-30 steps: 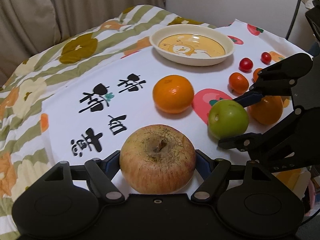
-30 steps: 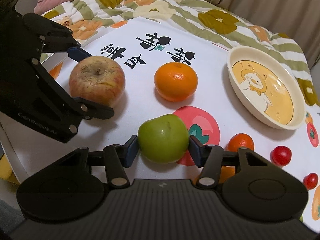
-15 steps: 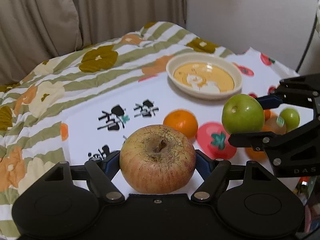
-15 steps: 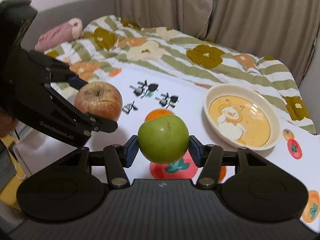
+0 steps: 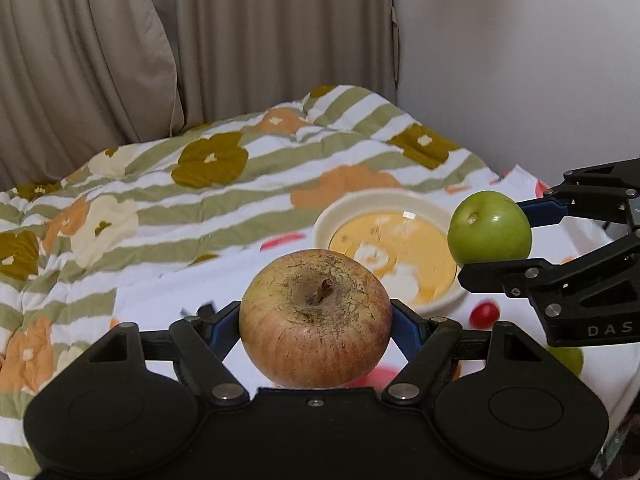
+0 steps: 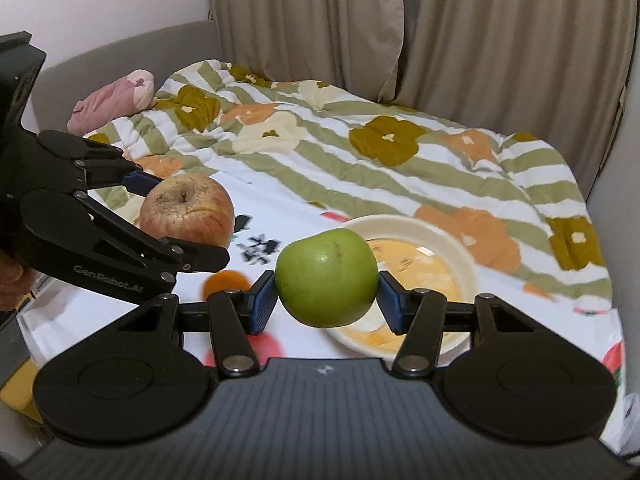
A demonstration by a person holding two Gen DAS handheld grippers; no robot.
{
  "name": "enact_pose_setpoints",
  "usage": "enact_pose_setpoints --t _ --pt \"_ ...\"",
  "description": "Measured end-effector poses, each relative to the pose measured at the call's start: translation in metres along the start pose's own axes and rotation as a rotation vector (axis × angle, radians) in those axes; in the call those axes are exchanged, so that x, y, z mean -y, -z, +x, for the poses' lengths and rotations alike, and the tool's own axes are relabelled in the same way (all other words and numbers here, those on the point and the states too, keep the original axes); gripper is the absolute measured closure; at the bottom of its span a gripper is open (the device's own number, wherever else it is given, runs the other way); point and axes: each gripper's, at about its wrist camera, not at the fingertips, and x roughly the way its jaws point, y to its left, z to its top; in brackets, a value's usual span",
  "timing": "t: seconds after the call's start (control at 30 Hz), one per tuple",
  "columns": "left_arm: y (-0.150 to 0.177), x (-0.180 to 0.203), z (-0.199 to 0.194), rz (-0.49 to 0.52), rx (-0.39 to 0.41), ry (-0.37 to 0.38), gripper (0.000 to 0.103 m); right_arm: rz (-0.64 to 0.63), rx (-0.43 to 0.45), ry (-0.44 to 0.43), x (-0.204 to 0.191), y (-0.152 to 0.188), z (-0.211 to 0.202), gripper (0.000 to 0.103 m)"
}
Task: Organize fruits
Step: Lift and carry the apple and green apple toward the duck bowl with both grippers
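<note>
The left claw (image 5: pixel 316 320) is clamped on a big reddish apple (image 5: pixel 315 318), its blue pads pressed against both sides, stem pointing up. The apple is held in the air above the white printed cloth (image 5: pixel 272 264) that covers the counter. From the right-hand camera the same apple (image 6: pixel 187 210) shows off to the left, pinched in that claw (image 6: pixel 176 216) well clear of the cloth.

The right claw (image 6: pixel 327 298) is closed on a green apple (image 6: pixel 327 278), one blue pad on each flank. It too hangs in the air, in front of and partly over a cream bowl (image 6: pixel 436 236) with a yellow cartoon picture inside. Seen from the left camera, the green apple (image 5: pixel 489 226) hovers beside the bowl's (image 5: pixel 340 216) right rim, gripped by the right claw (image 5: pixel 496 236).

Down on the cloth, a small red tomato (image 5: pixel 484 314) lies just below the bowl, and an orange (image 6: pixel 226 280) peeks out, blurred, between the two claws. Part of another green fruit (image 5: pixel 570 358) shows under the right claw's black frame.

Behind the counter is a bed with a striped, flowered quilt (image 6: pixel 360 140), a pink bundle (image 6: pixel 114 98) at its far left corner, and beige curtains (image 6: pixel 460 32) hanging along the wall.
</note>
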Motion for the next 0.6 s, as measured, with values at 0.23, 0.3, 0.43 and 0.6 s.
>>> enact_pose_setpoints --t 0.23,0.3,0.43,0.6 --pt "-0.036 0.024 0.043 -0.023 -0.001 -0.018 0.023 -0.03 -0.014 0.01 0.068 -0.01 0.027 0.034" --pt "-0.041 0.028 0.055 -0.026 -0.007 -0.024 0.023 -0.027 -0.025 0.008 0.084 -0.01 0.038 0.034" --pt "-0.052 0.036 0.086 -0.022 -0.025 -0.036 0.023 -0.036 -0.045 0.003 0.111 -0.01 0.06 0.034" --pt "-0.061 0.046 0.126 -0.013 -0.049 -0.051 0.023 -0.028 -0.076 -0.014 0.135 -0.007 0.089 0.034"
